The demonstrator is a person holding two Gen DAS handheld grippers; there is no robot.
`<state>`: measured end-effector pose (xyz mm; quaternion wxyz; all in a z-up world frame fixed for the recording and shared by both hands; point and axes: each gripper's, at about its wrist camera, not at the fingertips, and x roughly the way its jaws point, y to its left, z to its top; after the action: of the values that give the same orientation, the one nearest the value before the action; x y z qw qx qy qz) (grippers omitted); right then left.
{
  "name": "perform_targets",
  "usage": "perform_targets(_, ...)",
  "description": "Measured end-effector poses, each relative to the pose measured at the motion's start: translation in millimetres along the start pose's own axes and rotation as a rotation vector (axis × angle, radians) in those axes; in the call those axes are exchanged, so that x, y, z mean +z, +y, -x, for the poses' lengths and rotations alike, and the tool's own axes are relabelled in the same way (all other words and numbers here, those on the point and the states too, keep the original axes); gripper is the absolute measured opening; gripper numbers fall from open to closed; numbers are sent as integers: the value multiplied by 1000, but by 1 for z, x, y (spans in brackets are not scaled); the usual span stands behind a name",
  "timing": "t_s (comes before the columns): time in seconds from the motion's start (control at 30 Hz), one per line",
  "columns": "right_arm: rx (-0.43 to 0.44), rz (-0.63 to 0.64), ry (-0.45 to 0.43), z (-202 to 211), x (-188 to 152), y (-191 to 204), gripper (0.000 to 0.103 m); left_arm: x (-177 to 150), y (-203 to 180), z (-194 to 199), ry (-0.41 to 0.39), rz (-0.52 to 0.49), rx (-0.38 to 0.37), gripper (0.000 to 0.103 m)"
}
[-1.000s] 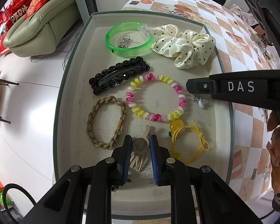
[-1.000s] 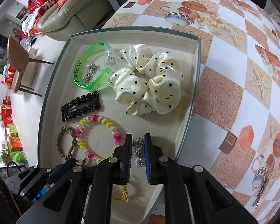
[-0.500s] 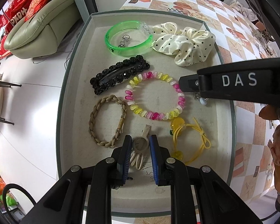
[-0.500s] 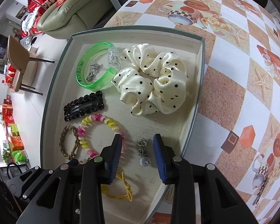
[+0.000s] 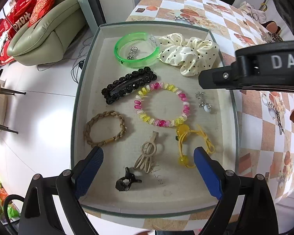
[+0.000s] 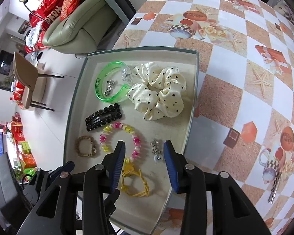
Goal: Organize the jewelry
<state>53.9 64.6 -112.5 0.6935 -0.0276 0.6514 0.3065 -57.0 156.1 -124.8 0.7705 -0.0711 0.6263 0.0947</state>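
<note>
On the worktop [image 6: 235,101] sits a flat tray [image 5: 82,90] full of hair things and jewelry. Over its near end hangs the left gripper [image 5: 148,163]. Its jaws have just been opening and now stand wide, and the beige hair clip [image 5: 148,153] lies loose on the tray between them. Just beside it lies a small black clip [image 5: 125,182]. The right gripper [image 6: 144,155] has its jaws partly apart, just opened too. The silver earring [image 6: 156,149] lies free between them, near the pink and yellow bracelet [image 5: 161,104].
</note>
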Motion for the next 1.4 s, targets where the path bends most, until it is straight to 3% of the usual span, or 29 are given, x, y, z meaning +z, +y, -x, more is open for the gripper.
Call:
perform_targets(0.67, -52, 4, 67, 34, -37, -3, 54, -13, 7, 32, 7, -10, 1, 97)
perform_targets(0.97, -120, 49, 40, 68, -39, 6, 71, -6, 11, 64, -45, -33, 13, 97)
perform_targets(1.03, -128, 61, 26, 77, -38, 10, 80, -4, 13, 72, -49, -24, 2, 97)
perform_targets(1.17, -165, 106, -1, 97, -36, 22, 80, 1, 15, 82, -28, -18, 0, 97)
perform_targets(1.3, -197, 140, -21, 112, -35, 32, 91, 5, 19, 94, -18, -12, 21, 97)
perform_targets(1.4, -212, 145, -50, 124, -36, 36, 92, 7, 24, 106, -24, 4, 14, 97)
